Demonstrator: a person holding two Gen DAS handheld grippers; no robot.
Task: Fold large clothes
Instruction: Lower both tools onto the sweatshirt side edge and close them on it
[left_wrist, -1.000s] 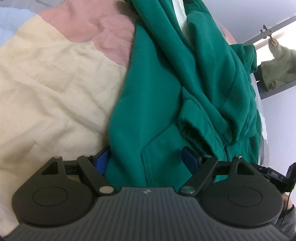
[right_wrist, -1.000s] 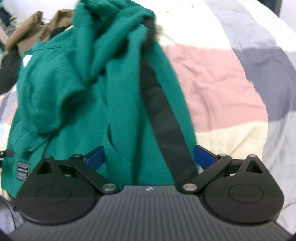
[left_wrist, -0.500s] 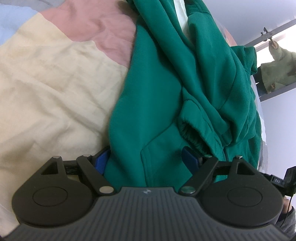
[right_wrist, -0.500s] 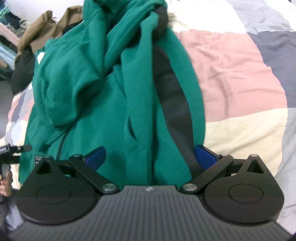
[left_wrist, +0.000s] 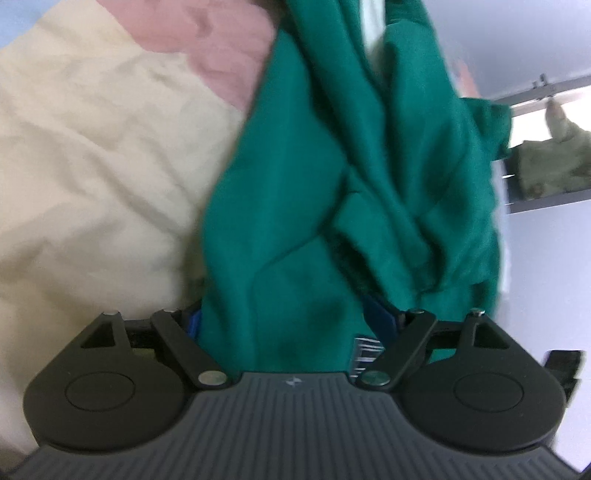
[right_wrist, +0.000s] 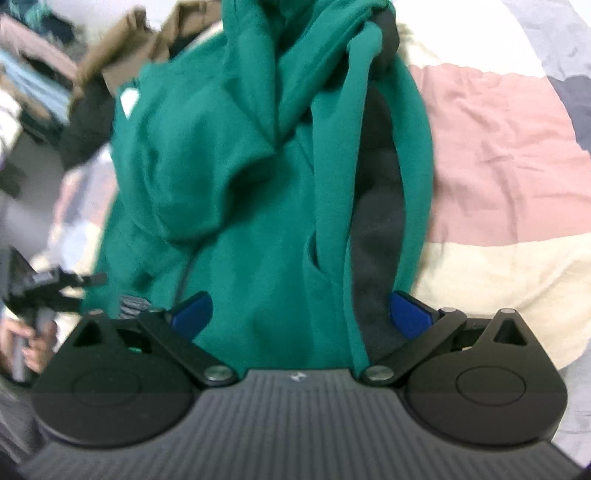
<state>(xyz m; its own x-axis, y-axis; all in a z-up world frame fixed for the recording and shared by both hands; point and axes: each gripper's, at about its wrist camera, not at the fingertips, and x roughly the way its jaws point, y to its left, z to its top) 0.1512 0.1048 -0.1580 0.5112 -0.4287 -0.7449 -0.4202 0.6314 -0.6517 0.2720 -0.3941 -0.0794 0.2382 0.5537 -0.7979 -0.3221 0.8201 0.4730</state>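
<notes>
Two pairs of blue pads frame this moment; the left gripper (left_wrist: 284, 325) has its fingers set wide with the hem of the green hooded jacket (left_wrist: 332, 177) bunched thickly between them, and the right gripper (right_wrist: 301, 314) stands just as wide with more of the same hem, dark lining (right_wrist: 376, 229) included, filling its gap; whether the pads truly pinch the cloth or merely straddle it I cannot tell from either view, since the fabric hides the inner faces.

Since a moment ago the jacket has changed its hang; in the left wrist view the cloth that lay slack on the quilt now rises steeply and looks pulled taut, its cuffed sleeve twisted across the front, and the picture is smeared with motion; in the right wrist view the far edge of the bed and the heap of other clothes (right_wrist: 110, 62) beyond it have come into sight. I judge that the garment is being lifted by its lower edge to shake it out flat, so folding proper has not yet begun.

The jacket is soft, thick fleece, deep green, with ribbed gathered cuffs and a charcoal inner facing; it drapes in heavy rounded folds and lies towards the middle of the patchwork quilt (right_wrist: 498, 155), whose cream, pink and grey panels are thin, matte and finely creased.
</notes>
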